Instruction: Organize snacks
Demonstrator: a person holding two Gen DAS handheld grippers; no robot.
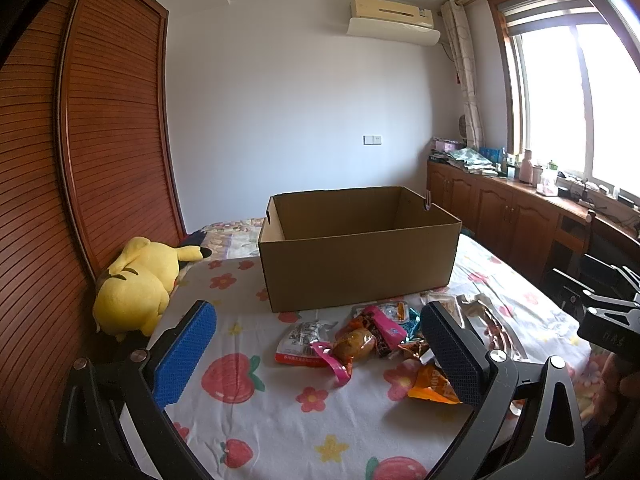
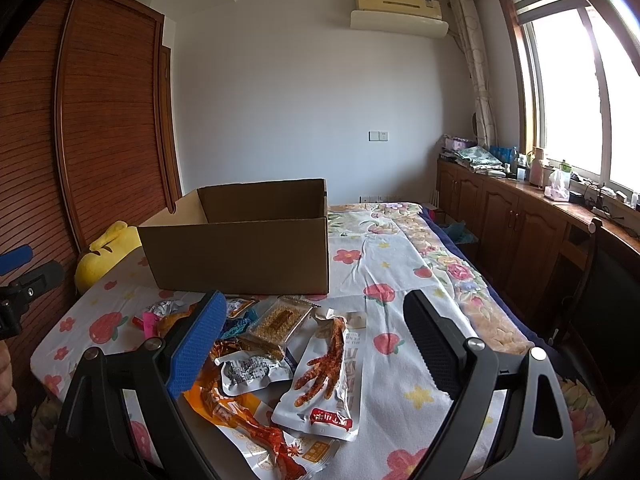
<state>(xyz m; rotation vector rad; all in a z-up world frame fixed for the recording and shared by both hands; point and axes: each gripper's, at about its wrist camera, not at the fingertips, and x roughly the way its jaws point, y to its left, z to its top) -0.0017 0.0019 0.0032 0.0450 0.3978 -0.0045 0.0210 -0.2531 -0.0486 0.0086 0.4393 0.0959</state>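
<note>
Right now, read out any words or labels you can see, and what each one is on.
"DAS": faint, on the black tool body.
Chicken-foot packet: red label too blurred to read.
White and red packet: print too small.
Cardboard box: no text visible.

Both grippers hover side by side with jaws spread wide and nothing between them, the left gripper (image 1: pixel 320 354) and the right gripper (image 2: pixel 316 350) pointing toward the far wall, seemingly level with each other.
</note>
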